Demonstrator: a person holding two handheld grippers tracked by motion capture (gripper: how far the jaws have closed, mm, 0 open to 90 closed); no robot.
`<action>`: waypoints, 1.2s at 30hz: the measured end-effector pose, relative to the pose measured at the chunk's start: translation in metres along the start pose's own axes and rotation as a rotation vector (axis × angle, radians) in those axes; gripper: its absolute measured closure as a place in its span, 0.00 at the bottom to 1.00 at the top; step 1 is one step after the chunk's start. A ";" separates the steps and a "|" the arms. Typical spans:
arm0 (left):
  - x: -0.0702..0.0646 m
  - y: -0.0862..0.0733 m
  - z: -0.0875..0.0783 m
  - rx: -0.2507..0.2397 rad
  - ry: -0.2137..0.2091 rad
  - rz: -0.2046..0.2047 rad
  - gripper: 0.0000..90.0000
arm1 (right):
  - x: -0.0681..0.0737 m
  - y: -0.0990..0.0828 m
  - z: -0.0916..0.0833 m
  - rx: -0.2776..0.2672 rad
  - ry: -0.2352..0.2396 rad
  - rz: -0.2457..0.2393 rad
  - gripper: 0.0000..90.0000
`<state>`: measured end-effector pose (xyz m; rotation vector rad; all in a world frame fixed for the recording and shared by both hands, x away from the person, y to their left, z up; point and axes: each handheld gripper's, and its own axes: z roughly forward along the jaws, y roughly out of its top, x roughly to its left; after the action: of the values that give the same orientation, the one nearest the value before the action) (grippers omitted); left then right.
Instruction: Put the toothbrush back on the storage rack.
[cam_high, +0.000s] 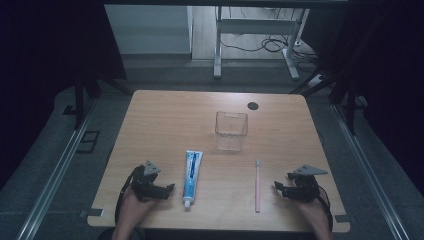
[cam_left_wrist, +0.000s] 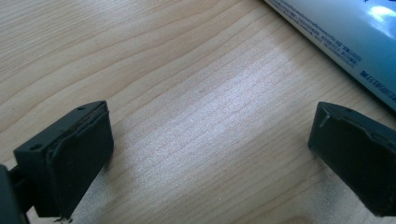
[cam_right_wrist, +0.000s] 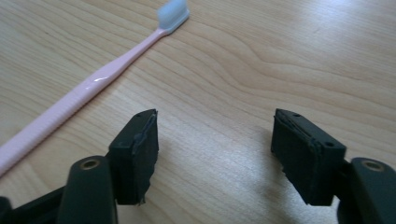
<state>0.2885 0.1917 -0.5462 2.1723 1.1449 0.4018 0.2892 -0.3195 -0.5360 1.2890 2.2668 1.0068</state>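
On wooden counter (cam_high: 165, 115): left gripper (cam_high: 169, 189) rested near front edge, jaws spread, nothing between; toothpaste tube (cam_high: 191, 177) laid just beside it. Right gripper (cam_high: 276, 186) rested near front right, jaws parted, nothing between; pink toothbrush (cam_high: 257, 185) laid just beside it. Clear cup (cam_high: 231, 131) stood upright farther back.

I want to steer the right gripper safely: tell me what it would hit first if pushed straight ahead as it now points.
Probably nothing soon: the right gripper has open jaws with bare wooden table ahead of them. The pink plastic toothbrush lies off to the side of that line, apart from the jaws, though depth is hard to judge.
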 end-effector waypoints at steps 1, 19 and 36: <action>0.000 0.000 0.000 0.000 -0.001 0.004 0.00 | 0.000 0.000 0.000 0.003 0.010 0.004 0.38; 0.000 0.000 0.000 0.001 0.000 0.004 0.00 | 0.017 0.013 -0.008 0.029 0.147 -0.050 0.92; 0.000 0.000 0.000 0.001 0.000 0.003 0.00 | 0.054 0.033 0.007 0.039 0.280 -0.104 0.99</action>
<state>0.2887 0.1918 -0.5461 2.1753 1.1418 0.4029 0.2849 -0.2599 -0.5149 1.0886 2.5428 1.1735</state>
